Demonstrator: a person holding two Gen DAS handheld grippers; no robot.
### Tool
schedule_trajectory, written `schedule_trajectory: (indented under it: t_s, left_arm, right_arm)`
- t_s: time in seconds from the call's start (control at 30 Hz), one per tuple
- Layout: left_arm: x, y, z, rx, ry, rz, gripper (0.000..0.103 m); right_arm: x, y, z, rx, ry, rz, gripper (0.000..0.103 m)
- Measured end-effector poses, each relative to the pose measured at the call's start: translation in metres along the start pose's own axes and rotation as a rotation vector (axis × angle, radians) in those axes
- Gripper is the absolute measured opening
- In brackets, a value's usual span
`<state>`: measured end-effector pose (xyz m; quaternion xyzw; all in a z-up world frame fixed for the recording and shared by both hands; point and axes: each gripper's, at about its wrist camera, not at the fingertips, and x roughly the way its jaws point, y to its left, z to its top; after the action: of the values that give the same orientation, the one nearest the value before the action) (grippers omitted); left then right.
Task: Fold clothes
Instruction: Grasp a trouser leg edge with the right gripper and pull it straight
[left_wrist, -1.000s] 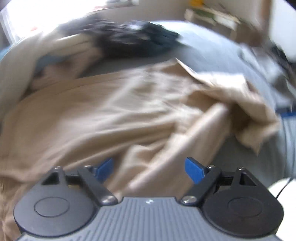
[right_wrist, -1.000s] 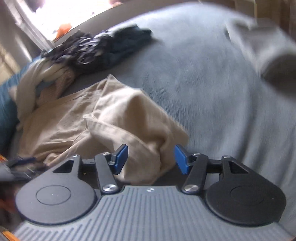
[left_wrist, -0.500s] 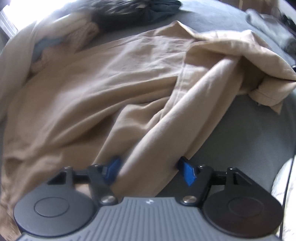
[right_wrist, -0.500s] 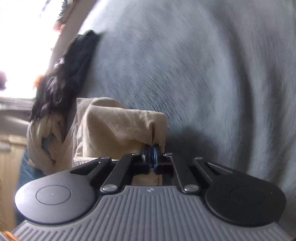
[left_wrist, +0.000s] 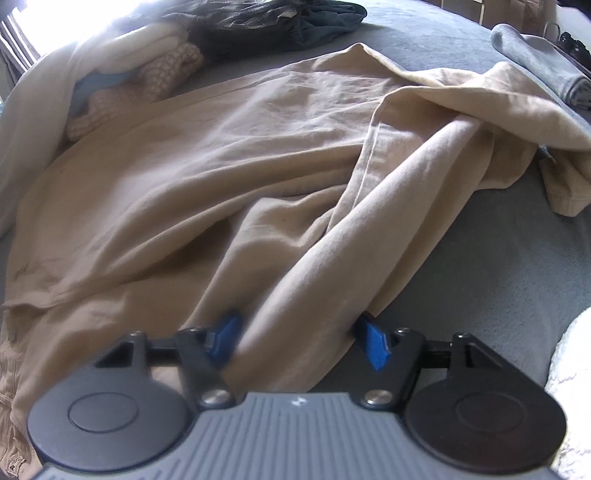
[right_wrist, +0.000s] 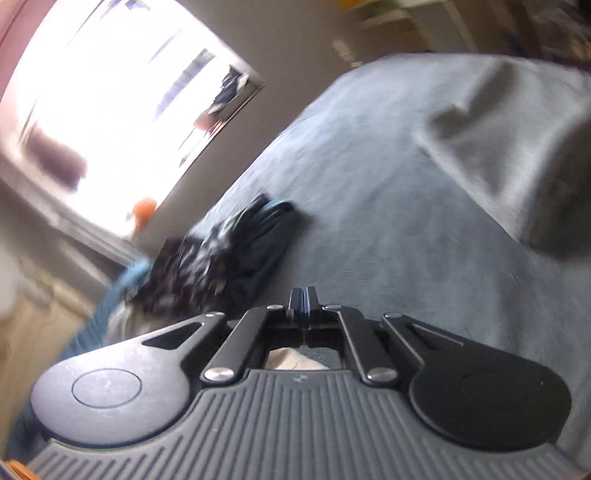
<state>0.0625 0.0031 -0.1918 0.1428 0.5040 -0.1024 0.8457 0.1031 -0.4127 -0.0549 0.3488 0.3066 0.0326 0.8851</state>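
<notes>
A tan garment lies rumpled across the grey bed cover. My left gripper points down at its near edge. A thick fold of the cloth runs between the blue pads, which touch it on both sides. My right gripper is shut, raised above the bed and rolled to one side. A bit of the tan cloth shows just under its closed fingers. In the left wrist view the garment's far right part is lifted and draped. The right gripper itself is out of that view.
A dark clothes heap lies at the bed's far side, with cream and knit clothes beside it. A grey folded item sits at the right. Something white and fluffy is at the near right. A bright window lies beyond the bed.
My right gripper closed on the tan garment's corner, then rose and rolled, so its view swung toward the window. My left gripper sank onto the fold and its jaws narrowed around it.
</notes>
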Motion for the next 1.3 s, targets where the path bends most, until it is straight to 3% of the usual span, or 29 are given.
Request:
schedule_trajectory:
  t_s: [0.17,0.23,0.3,0.33,0.37,0.4,0.43,0.47,0.6,0.73,0.77,0.8,0.83,0.87,0.9,0.93,0.97,1.03,1.07,1.1,1.2,1.3]
  left_arm:
    - [-0.003,0.002,-0.002,0.0,-0.015,-0.017,0.07]
    - [-0.004,0.003,-0.004,0.01,-0.022,-0.024,0.07]
    - [-0.003,0.004,-0.004,0.013,-0.026,-0.029,0.07]
    - [-0.003,0.004,-0.004,0.012,-0.028,-0.031,0.07]
    - [-0.003,0.005,-0.004,0.008,-0.029,-0.033,0.07]
    - [-0.002,0.005,-0.004,0.005,-0.03,-0.035,0.07]
    - [-0.002,0.006,-0.004,0.002,-0.032,-0.037,0.07]
    - [-0.003,0.006,-0.003,0.0,-0.033,-0.039,0.07]
    - [-0.005,0.009,-0.003,-0.012,-0.04,-0.049,0.07]
    - [-0.005,0.009,-0.005,-0.02,-0.048,-0.048,0.07]
    - [-0.006,0.008,-0.005,-0.019,-0.05,-0.046,0.07]
    - [-0.006,0.008,-0.006,-0.018,-0.05,-0.045,0.07]
    - [-0.007,0.008,-0.006,-0.02,-0.048,-0.045,0.07]
    - [-0.007,0.008,-0.006,-0.022,-0.047,-0.045,0.07]
    - [-0.007,0.009,-0.006,-0.024,-0.045,-0.045,0.07]
    - [-0.007,0.009,-0.006,-0.027,-0.043,-0.046,0.07]
    - [-0.007,0.01,-0.005,-0.031,-0.041,-0.047,0.07]
    - [-0.006,0.011,-0.005,-0.041,-0.038,-0.048,0.07]
    - [-0.006,0.011,-0.005,-0.044,-0.038,-0.048,0.07]
    - [-0.007,0.011,-0.005,-0.046,-0.039,-0.048,0.07]
    - [-0.007,0.012,-0.006,-0.055,-0.043,-0.049,0.07]
    - [-0.01,0.014,-0.007,-0.07,-0.046,-0.05,0.07]
  right_arm:
    - [0.051,0.051,-0.049,-0.328,0.313,0.001,0.003]
    - [0.066,0.064,-0.082,-0.428,0.434,0.006,0.013]
    - [0.069,0.075,-0.112,-0.546,0.493,0.012,0.039]
    - [0.064,0.083,-0.127,-0.631,0.49,0.004,0.044]
    - [0.06,0.091,-0.142,-0.737,0.467,-0.017,0.043]
    - [0.058,0.098,-0.155,-0.861,0.435,-0.056,0.03]
    - [0.058,0.102,-0.164,-0.96,0.412,-0.097,0.009]
    - [0.054,0.105,-0.167,-1.011,0.39,-0.118,0.0]
    - [0.02,0.114,-0.144,-1.063,0.34,-0.094,0.0]
    - [-0.006,0.108,-0.118,-0.993,0.386,-0.027,0.001]
    - [-0.005,0.107,-0.12,-1.001,0.378,-0.05,0.009]
    - [0.001,0.107,-0.124,-1.028,0.37,-0.082,0.028]
    - [0.007,0.108,-0.13,-1.063,0.355,-0.103,0.039]
    - [0.012,0.109,-0.135,-1.083,0.334,-0.114,0.061]
    - [0.022,0.109,-0.14,-1.089,0.326,-0.126,0.07]
    - [0.036,0.107,-0.144,-1.092,0.341,-0.141,0.07]
    - [0.049,0.105,-0.15,-1.104,0.367,-0.165,0.07]
    - [0.069,0.1,-0.16,-1.135,0.432,-0.217,0.054]
    - [0.071,0.099,-0.161,-1.121,0.456,-0.219,0.017]
    - [0.068,0.1,-0.16,-1.089,0.465,-0.198,0.006]
    - [0.029,0.111,-0.153,-1.1,0.404,-0.13,0.005]
    - [-0.021,0.114,-0.145,-1.109,0.416,-0.023,0.005]
